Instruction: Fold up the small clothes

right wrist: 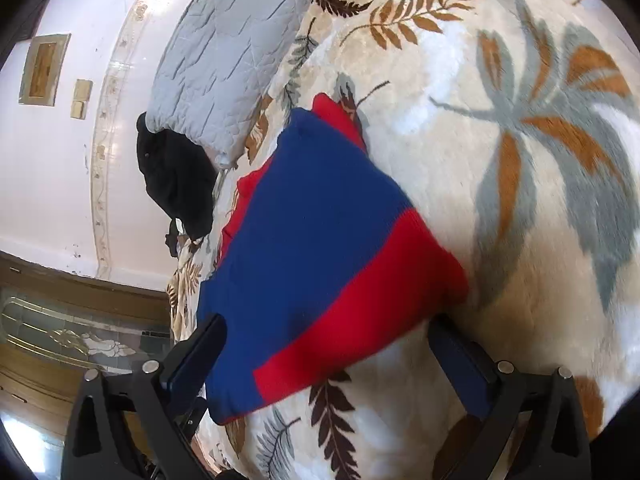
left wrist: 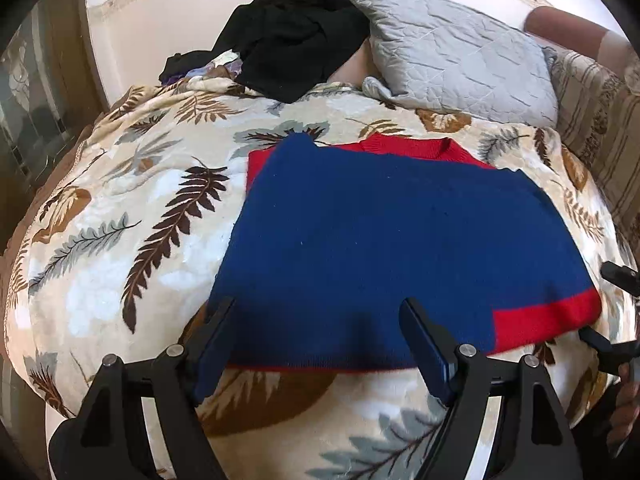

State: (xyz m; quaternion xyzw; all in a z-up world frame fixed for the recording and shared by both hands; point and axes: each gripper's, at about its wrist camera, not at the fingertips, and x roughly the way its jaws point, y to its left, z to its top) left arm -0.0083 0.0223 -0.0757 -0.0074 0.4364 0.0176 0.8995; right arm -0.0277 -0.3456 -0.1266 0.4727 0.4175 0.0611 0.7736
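A small blue and red knit sweater (left wrist: 384, 248) lies flat on the leaf-patterned blanket (left wrist: 132, 216), folded into a rectangle, red collar at the far side. My left gripper (left wrist: 320, 320) is open, its fingers straddling the sweater's near blue hem, just above it. In the right wrist view the same sweater (right wrist: 320, 240) fills the middle. My right gripper (right wrist: 328, 340) is open, its jaws on either side of the red-banded corner. The right gripper's fingertips (left wrist: 616, 276) also show at the right edge of the left wrist view.
A grey quilted pillow (left wrist: 456, 52) and a heap of black clothes (left wrist: 292, 36) lie at the far side of the bed against the white wall (right wrist: 52, 184). A striped cushion (left wrist: 596, 128) is at the far right. The bed drops off at the left (left wrist: 24, 208).
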